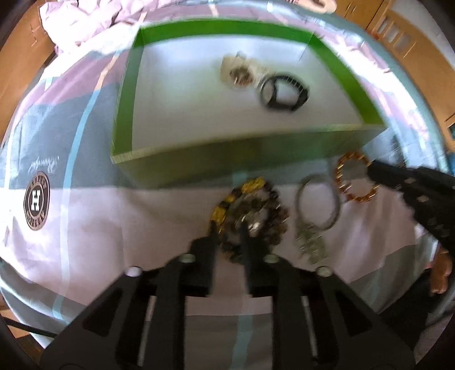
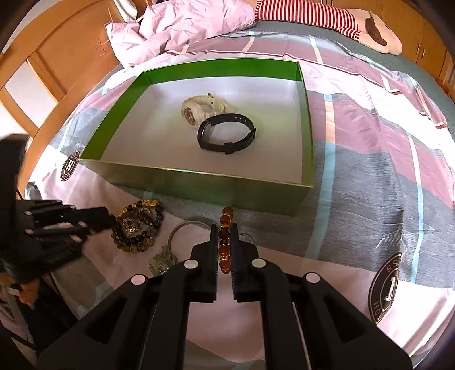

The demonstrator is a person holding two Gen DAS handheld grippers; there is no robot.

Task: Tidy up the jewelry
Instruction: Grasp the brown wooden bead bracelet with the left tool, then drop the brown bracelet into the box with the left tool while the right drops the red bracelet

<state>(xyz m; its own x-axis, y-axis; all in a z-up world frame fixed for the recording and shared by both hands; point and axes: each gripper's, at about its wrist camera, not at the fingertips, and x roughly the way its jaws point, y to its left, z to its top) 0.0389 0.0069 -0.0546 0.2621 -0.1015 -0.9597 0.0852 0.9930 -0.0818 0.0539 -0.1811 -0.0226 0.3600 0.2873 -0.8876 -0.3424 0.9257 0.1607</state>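
Note:
A green box (image 2: 199,185) lies on the bed with a white watch (image 2: 196,109) and a black watch band (image 2: 227,133) inside. In front of it a dark bead bracelet (image 1: 256,216) with yellow beads rests on the sheet. My left gripper (image 1: 229,232) points down at it, jaws a little apart astride its left side, beads in the gap. My right gripper (image 2: 224,227) is shut on an amber bead bracelet (image 2: 224,244), which in the left wrist view (image 1: 355,179) hangs as a loop from the right gripper (image 1: 371,170). A silver bangle (image 1: 318,202) with charms lies between the two bracelets.
The sheet (image 2: 369,170) is pink and grey with round logos. A crumpled pink quilt (image 2: 184,25) and a striped plush toy (image 2: 341,20) lie behind the box. Wooden furniture (image 2: 57,57) stands at the left. A person's hand (image 1: 440,270) shows at the right edge.

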